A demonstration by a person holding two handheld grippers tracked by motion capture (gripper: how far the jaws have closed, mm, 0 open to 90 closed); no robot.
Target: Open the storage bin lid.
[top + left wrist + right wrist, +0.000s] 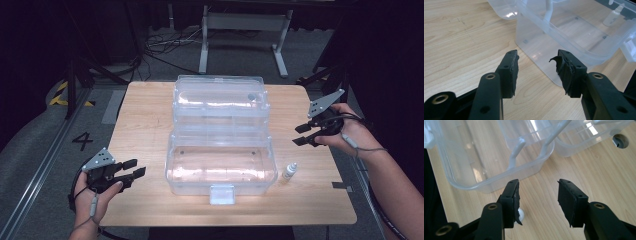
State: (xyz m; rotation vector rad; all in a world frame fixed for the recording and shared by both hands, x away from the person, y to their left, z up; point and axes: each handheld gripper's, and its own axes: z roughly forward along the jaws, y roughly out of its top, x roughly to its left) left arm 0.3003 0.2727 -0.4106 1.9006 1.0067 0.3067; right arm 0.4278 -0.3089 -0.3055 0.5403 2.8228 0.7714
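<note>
Table (145, 115): light wooden top, seen from above in the high view; dark floor and cables lie beyond its 12 o'clock edge.

Clear box (221, 170): a see-through plastic case standing open at the middle of the table, nothing lying in its tub; a small latch tab sits on its 6 o'clock wall.

Lid (219, 97): thrown back toward 12 o'clock, lying open behind the tub and joined to it along the hinge line.

Small bottle (289, 172): white with a pale cap, lying on the table just beside the box's corner at about 4 o'clock from the box's middle, apart from the wall. In the right gripper view a white rounded bit (521, 214) peeks out behind the left-hand jaw.

Left hand-held gripper (134, 169): held at about 8 o'clock from the box, near the table's edge, pointing toward the tub. Jaws stand apart with nothing between them; the left gripper view shows bare wood and the box's corner (541, 65) ahead.

Right hand-held gripper (302, 135): held at about 3 o'clock from the box, above the table's edge, pointing toward the box. Jaws stand apart and clamp nothing; the bottle lies at about 7 o'clock from it, not touched.
</note>
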